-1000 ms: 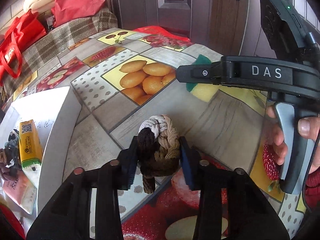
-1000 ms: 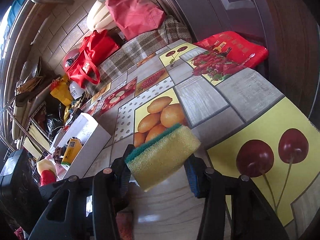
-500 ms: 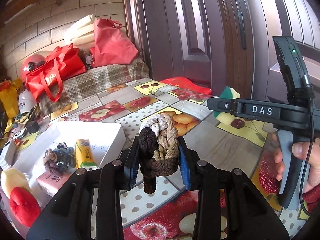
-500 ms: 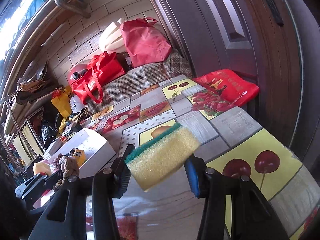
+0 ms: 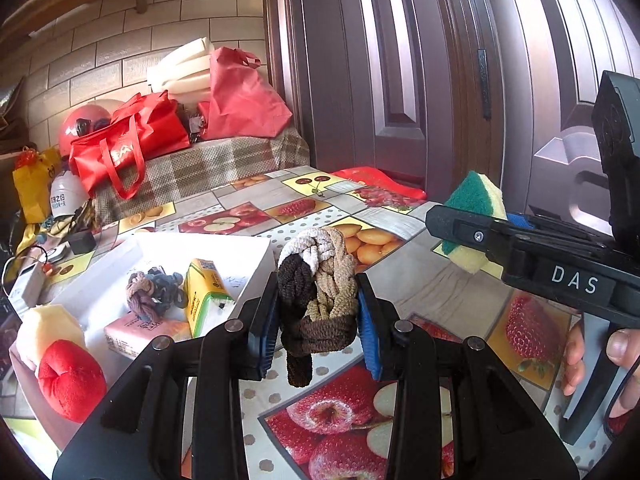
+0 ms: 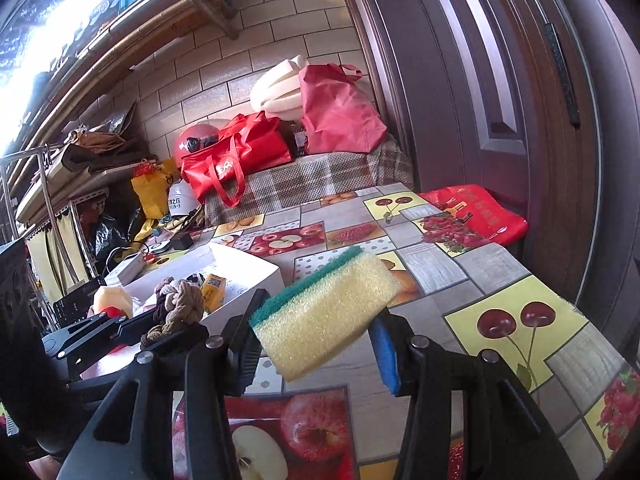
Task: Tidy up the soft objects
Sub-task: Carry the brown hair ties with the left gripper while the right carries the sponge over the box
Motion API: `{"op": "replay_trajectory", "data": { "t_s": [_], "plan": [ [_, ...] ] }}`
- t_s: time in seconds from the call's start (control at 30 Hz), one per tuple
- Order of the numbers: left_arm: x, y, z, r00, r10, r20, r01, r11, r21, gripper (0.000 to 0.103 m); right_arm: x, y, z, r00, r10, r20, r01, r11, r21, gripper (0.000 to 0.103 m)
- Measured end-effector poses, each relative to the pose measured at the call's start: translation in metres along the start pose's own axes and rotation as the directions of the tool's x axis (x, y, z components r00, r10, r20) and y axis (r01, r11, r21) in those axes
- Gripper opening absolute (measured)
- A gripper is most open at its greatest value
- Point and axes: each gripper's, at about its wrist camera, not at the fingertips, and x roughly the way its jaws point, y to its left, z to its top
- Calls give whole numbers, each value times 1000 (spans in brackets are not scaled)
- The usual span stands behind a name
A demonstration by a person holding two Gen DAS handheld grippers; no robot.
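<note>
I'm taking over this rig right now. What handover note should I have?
Left gripper: shut on the rope knot, held above the table.
Right gripper: shut on the sponge, also in the air.
White box: already holds another knot, a yellow carton and a pink pack.
Left to do: probably put the knot and sponge in the box.

From the left gripper (image 5: pixel 318 322), the white box (image 5: pixel 256 276) stands at ten o'clock, its inside crowded with a yellow carton (image 5: pixel 204 296), a knotted rope (image 5: pixel 140 292) and a red cushion (image 5: pixel 72 380). At two o'clock the right gripper (image 5: pixel 472 236) blocks the way. At twelve o'clock the tablecloth (image 5: pixel 400 280) lies bare
</note>
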Motion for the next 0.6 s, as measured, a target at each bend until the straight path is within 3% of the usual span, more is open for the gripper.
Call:
{"op": "replay_trajectory", "data": {
  "t_s": [0.6],
  "plan": [
    [-55, 65, -30, 994, 110, -5, -110, 988, -106, 34, -6, 51, -11, 999, 35, 8, -34, 994, -101, 48]
  ]
}}
